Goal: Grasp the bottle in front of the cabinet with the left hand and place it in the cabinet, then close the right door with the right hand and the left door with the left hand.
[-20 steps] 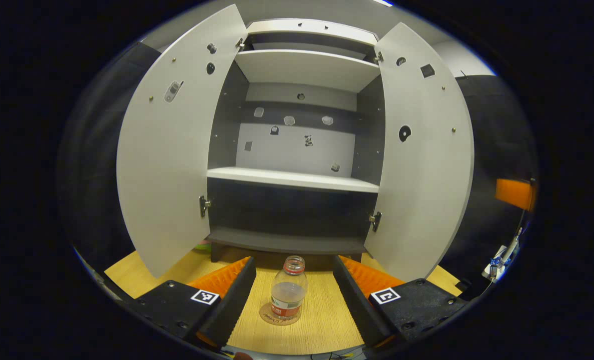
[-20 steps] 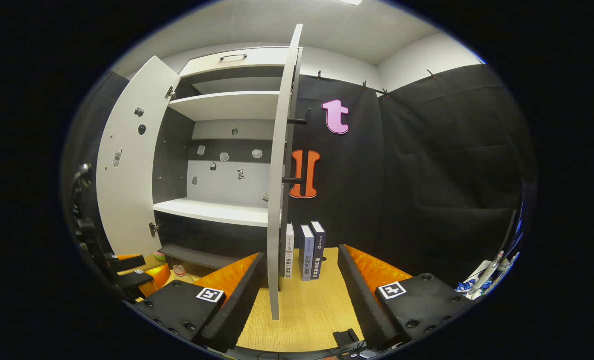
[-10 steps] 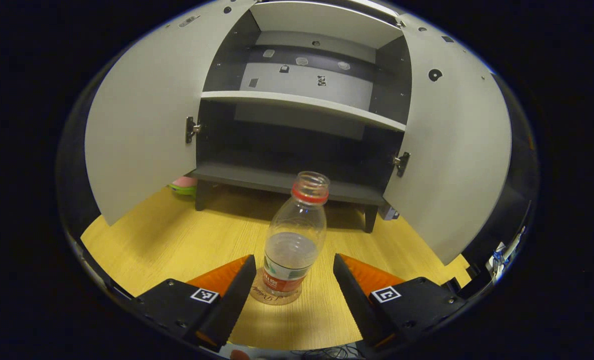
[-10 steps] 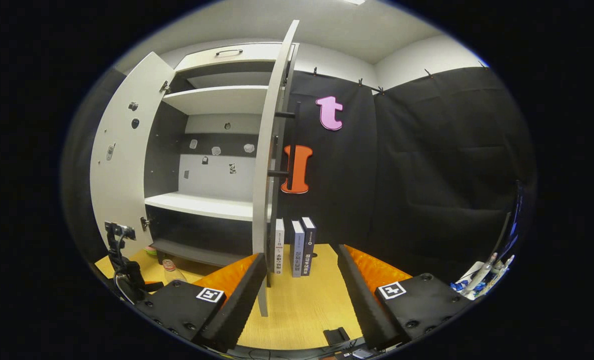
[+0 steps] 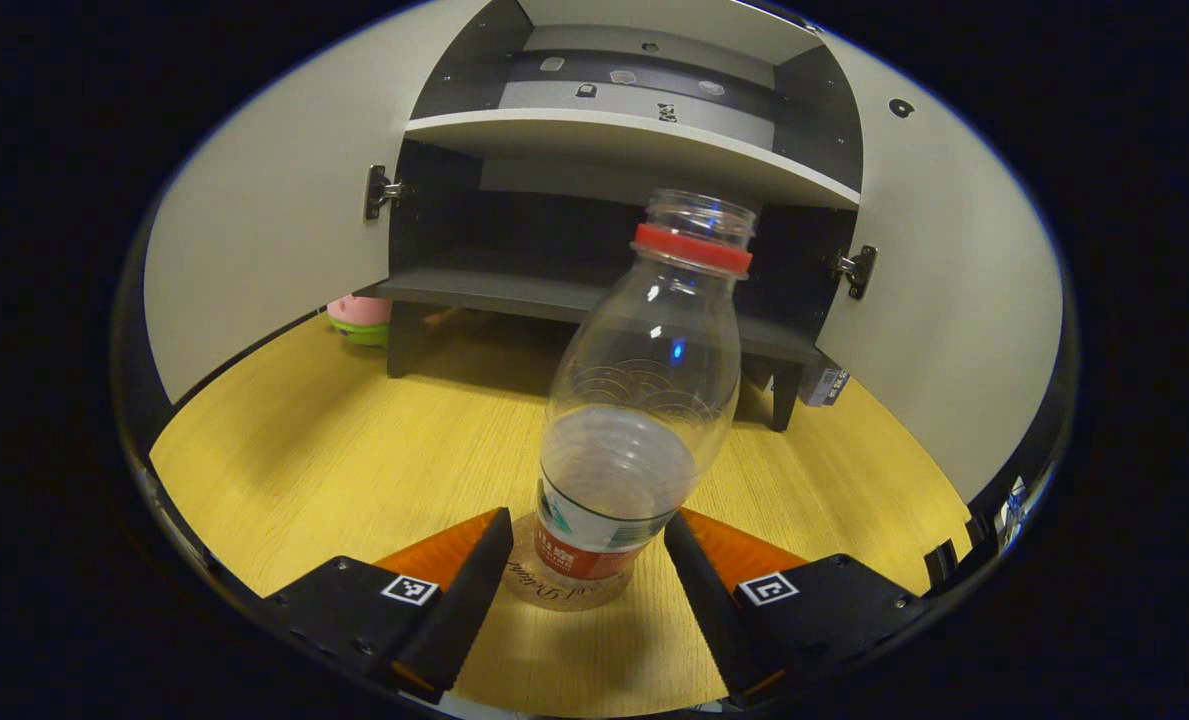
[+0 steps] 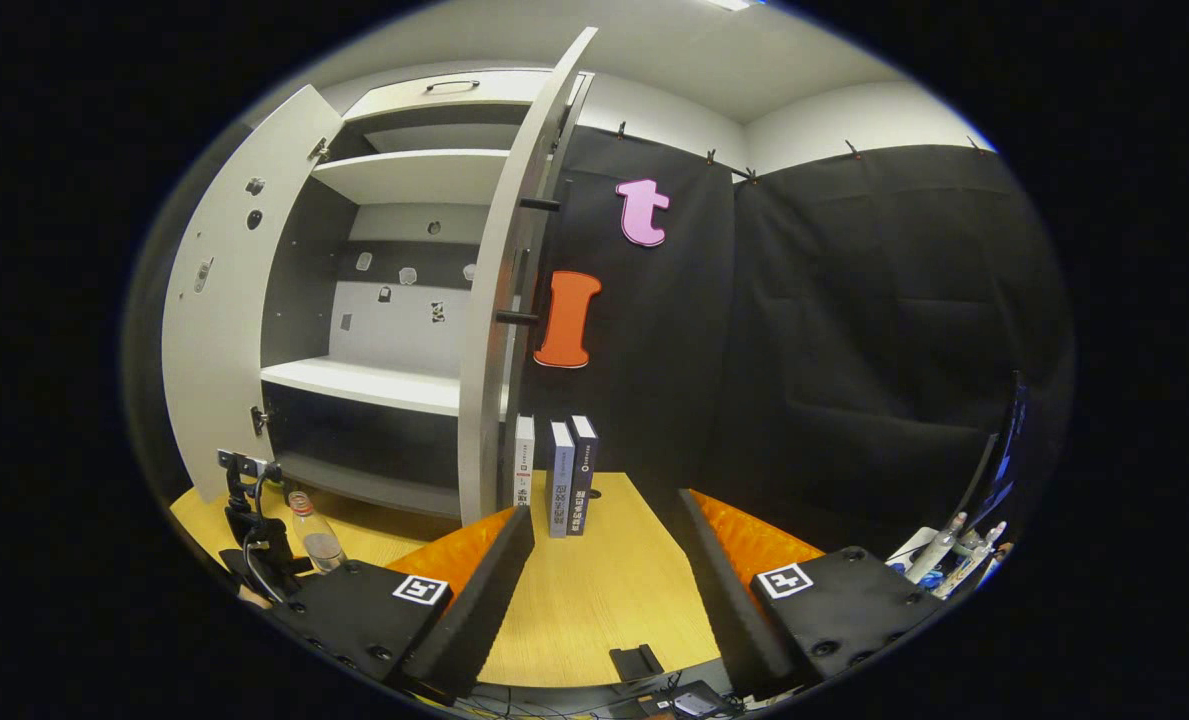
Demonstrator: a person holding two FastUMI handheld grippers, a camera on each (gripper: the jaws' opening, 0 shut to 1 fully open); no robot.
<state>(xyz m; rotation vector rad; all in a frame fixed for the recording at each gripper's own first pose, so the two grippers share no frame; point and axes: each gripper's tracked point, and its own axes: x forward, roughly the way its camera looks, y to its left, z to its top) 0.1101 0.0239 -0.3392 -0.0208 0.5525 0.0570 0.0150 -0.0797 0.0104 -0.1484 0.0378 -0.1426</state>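
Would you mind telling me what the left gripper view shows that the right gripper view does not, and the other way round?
The left gripper view gives a close look at the open left gripper flanking the base of the bottle, plus a pink and green object beside the cabinet's leg. The right gripper view adds the open right gripper, three upright books by the right door, and that door's handle. Both share the bottle, the wooden table, the open cabinet and its white shelf.
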